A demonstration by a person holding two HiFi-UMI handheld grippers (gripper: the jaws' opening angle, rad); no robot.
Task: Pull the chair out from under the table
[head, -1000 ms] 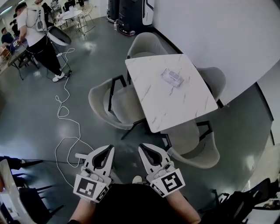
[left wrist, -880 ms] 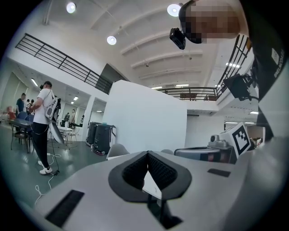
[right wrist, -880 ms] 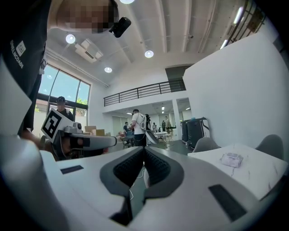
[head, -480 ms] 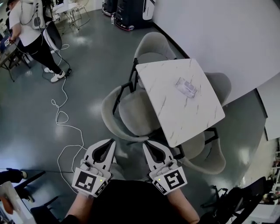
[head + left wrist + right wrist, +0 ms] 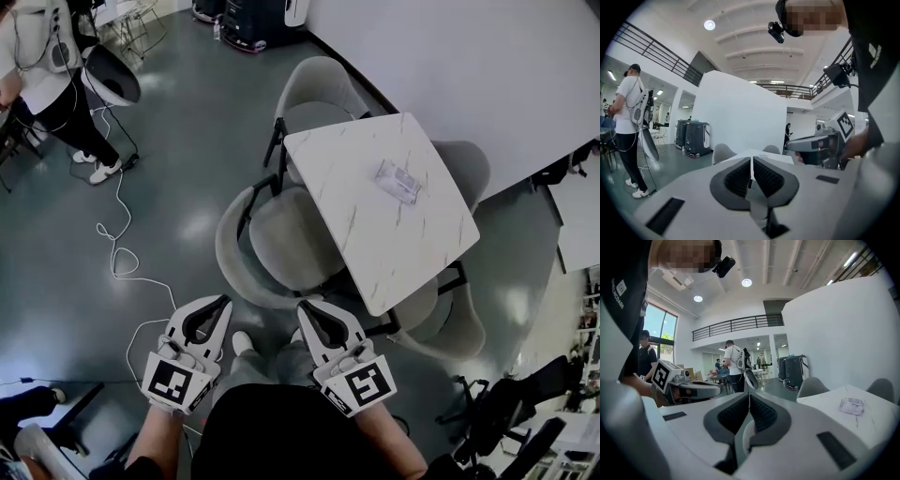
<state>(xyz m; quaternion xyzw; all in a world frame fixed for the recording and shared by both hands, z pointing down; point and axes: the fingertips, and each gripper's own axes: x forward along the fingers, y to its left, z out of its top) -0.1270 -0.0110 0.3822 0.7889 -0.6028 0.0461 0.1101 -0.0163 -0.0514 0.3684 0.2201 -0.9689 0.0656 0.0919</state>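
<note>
The grey chair (image 5: 267, 246) stands at the centre of the frame, its seat partly tucked under the left edge of the marble surface (image 5: 375, 202). Below it, the left claw (image 5: 221, 303) and right claw (image 5: 304, 307) are each pressed together on nothing, apart from the chair. Another chair (image 5: 441, 323) at lower right is half hidden by the surface.

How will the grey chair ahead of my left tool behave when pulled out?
The grey chair looks like one rigid moulded shell, so it should probably move as a piece. Its thin black legs stand on a glossy floor, so it likely slides readily. Pulled high on the backrest, it might tip.
</note>
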